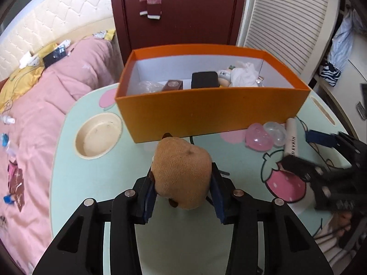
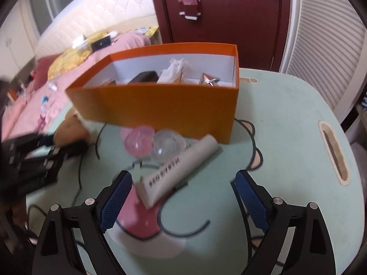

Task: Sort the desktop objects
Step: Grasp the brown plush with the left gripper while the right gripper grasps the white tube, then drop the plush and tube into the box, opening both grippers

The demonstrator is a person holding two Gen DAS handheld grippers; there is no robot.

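Note:
My left gripper [image 1: 182, 181] is shut on a brown plush toy [image 1: 182, 169], held just in front of the open orange box [image 1: 213, 112]. The box holds a black case [image 1: 204, 80], a brown box [image 1: 173, 85] and white tissue [image 1: 244, 73]. My right gripper [image 2: 183, 190] is open over the table, its blue pads [image 2: 118, 200] on either side of the near end of a white tube [image 2: 176, 171]. A pink and clear plastic shell [image 2: 152, 142] lies between the tube and the box. The plush toy also shows at the left of the right wrist view [image 2: 71, 130].
The mint-green table [image 2: 286, 119] has a round cup recess [image 1: 98, 135] at the left and a slot [image 2: 333, 153] at the right. A pink bed [image 1: 39, 105] lies left of the table. A dark red wardrobe [image 1: 183, 11] stands behind the box.

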